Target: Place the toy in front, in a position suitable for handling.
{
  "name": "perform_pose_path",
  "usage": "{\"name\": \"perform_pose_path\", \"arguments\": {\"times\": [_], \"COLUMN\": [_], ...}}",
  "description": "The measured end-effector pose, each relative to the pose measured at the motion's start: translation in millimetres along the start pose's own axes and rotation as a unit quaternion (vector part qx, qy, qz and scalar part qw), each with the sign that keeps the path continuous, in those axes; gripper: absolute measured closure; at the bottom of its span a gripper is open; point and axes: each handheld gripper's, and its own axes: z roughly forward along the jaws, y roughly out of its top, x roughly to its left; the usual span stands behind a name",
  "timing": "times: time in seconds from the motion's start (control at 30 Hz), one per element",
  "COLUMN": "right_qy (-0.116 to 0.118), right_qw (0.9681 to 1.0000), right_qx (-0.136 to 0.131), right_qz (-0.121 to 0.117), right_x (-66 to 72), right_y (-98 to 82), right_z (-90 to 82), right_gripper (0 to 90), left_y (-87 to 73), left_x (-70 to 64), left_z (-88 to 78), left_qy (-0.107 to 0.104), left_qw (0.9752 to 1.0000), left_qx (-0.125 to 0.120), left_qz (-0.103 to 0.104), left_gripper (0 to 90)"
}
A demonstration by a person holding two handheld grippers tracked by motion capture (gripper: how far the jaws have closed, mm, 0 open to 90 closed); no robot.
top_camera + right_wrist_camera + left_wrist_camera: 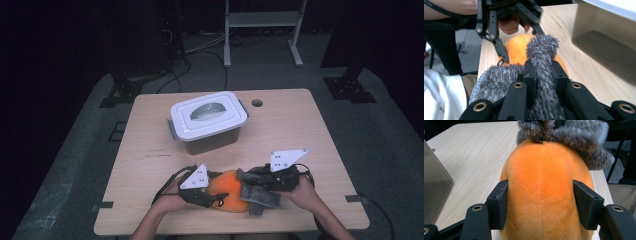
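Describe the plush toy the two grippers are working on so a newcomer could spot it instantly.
Start at the wooden table and pass the lidded grey box toward the person's edge. There the left gripper squeezes a round orange plush body, while the right gripper is shut on its shaggy grey leaves. It is the one soft, brightly coloured thing there.

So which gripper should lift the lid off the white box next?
Probably left. The left gripper only brackets the orange plush body and lies nearer the box; the right gripper is clamped on the grey furry strip.
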Motion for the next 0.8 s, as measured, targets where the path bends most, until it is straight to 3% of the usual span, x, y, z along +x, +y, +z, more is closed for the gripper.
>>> {"name": "perform_pose_path", "arguments": {"times": [0.13, 0.23, 0.33, 0.5, 0.7, 0.8], "right_qy": [-0.008, -0.028, -0.022, -0.01, 0.01, 0.009], "right_qw": [0.9997, 0.9985, 0.9983, 0.9996, 0.9994, 0.9994], "right_qx": [0.002, 0.041, 0.041, 0.0, -0.034, -0.027], "right_qz": [0.024, 0.022, 0.035, 0.027, -0.004, -0.019], "right_x": [-6.3, -6.8, -7.3, -6.1, -1.5, 0.4], "right_y": [-17.5, -27.2, -33.9, -14.2, 21.2, 31.8], "right_z": [-11.4, -14.9, -14.8, -20.4, -19.0, -12.5], "right_gripper": [77.4, 77.4, 77.4, 77.5, 77.4, 77.4], "left_y": [-2.2, -4.6, -4.7, -5.0, 3.2, 8.8], "left_x": [0.4, 0.5, 0.4, -0.1, -3.4, -5.3], "left_z": [-0.7, -1.2, -1.6, -1.2, 7.9, 15.7], "left_qy": [0.0, 0.006, 0.005, 0.005, 0.035, 0.048], "left_qw": [1.0, 0.9999, 0.9999, 0.9999, 0.999, 0.9982], "left_qx": [-0.002, -0.005, -0.006, -0.01, -0.029, -0.035], "left_qz": [-0.003, -0.008, -0.009, -0.007, 0.004, 0.012], "left_gripper": [36.0, 36.9, 37.0, 36.9, 41.1, 41.2]}}
